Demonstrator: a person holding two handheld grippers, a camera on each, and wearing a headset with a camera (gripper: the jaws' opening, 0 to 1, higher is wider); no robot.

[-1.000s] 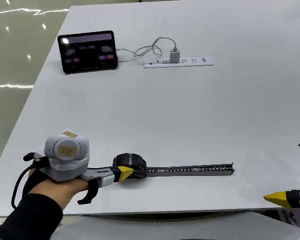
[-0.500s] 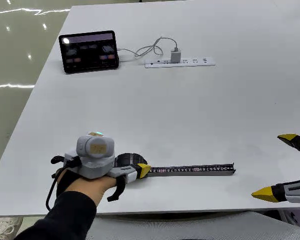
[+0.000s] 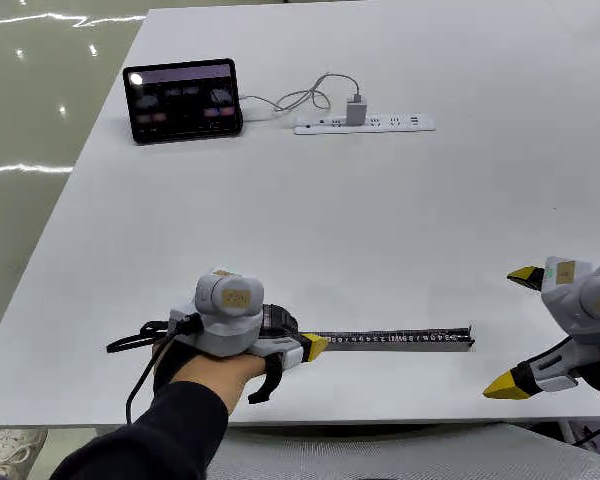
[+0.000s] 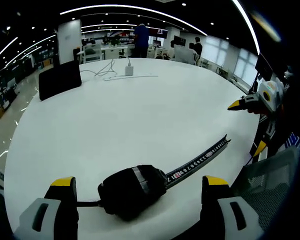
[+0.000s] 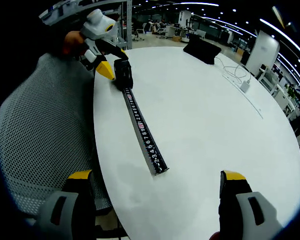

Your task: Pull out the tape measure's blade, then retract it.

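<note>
Where the white desk (image 3: 380,220) meets its near edge, the tape measure lies just inside and roughly parallel to that edge, with a grey mesh chair back (image 3: 380,450) right below it. The desk's left edge runs back along a glossy floor. A wide stretch of bare desktop separates the tape measure from the far side, where a dark tablet (image 3: 183,100) stands propped near the left edge and a white power strip (image 3: 365,123) lies beside it — a white cable (image 3: 295,98) loops between the two from a plug (image 3: 357,108) in the strip.

The tape measure's case (image 3: 278,322) is black and rounded, with a grey band across it in the left gripper view (image 4: 132,191). Its blade (image 3: 395,338) is out and flat on the desk, dark with pale numerals and a small hook at the free end; it runs straight to the right from the case.

The left gripper (image 3: 298,338) sits low over the case, held in a hand in a dark sleeve. Its yellow-tipped jaws are spread wide with the case between them, a gap showing on each side in its own view (image 4: 140,181) — nothing is clamped. The right gripper (image 3: 512,330) hangs at the desk's near right corner, jaws wide apart and holding nothing, apart from the blade's hook end, which lies ahead of it (image 5: 156,175).
</note>
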